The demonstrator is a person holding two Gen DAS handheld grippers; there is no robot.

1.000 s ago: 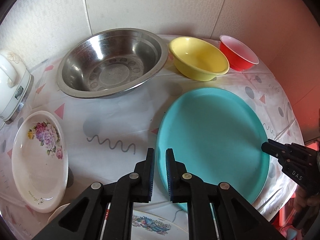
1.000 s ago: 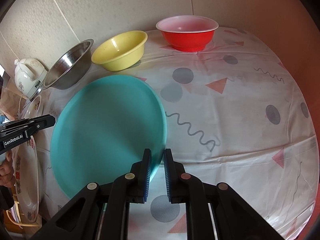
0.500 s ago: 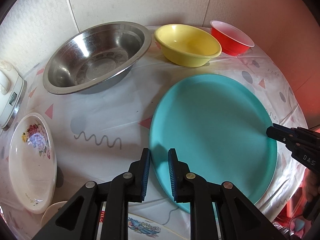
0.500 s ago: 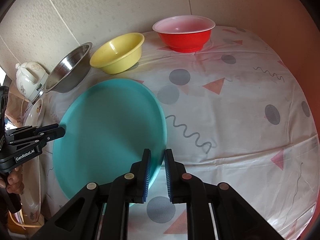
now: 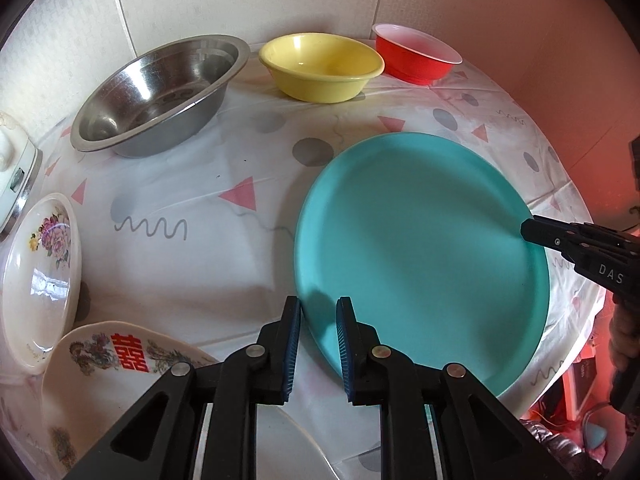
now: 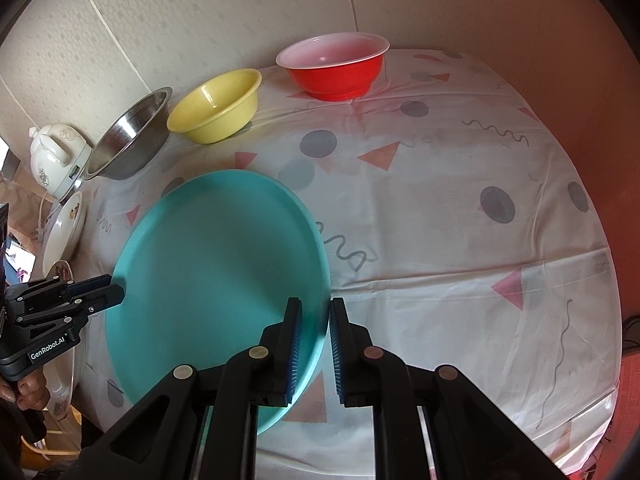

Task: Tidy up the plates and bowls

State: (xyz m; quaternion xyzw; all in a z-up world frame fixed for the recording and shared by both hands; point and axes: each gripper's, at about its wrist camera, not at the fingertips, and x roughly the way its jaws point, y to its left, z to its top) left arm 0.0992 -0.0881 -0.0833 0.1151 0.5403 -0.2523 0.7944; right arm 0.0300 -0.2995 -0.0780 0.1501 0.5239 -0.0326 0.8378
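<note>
The left gripper (image 5: 318,314) is clamping the near-left rim of the teal plate (image 5: 420,248), its blue pads narrow around the edge. At the plate's three o'clock side, the right gripper (image 6: 314,316) is pinching the opposite rim in the same narrow grip, so both are gripping the plate between them over the patterned tablecloth (image 6: 460,240). In the left wrist view, a white dish with red characters (image 5: 120,356) is sitting nearest, at about eight o'clock, and a floral plate (image 5: 40,280) is lying just beyond it at nine o'clock. Farther off, three bowls are lining the wall: a steel bowl (image 5: 160,92) at eleven o'clock, a yellow bowl (image 5: 320,66) at twelve, and a red bowl (image 5: 416,56) at one. A white teapot (image 6: 56,156) is standing at the far left edge.
</note>
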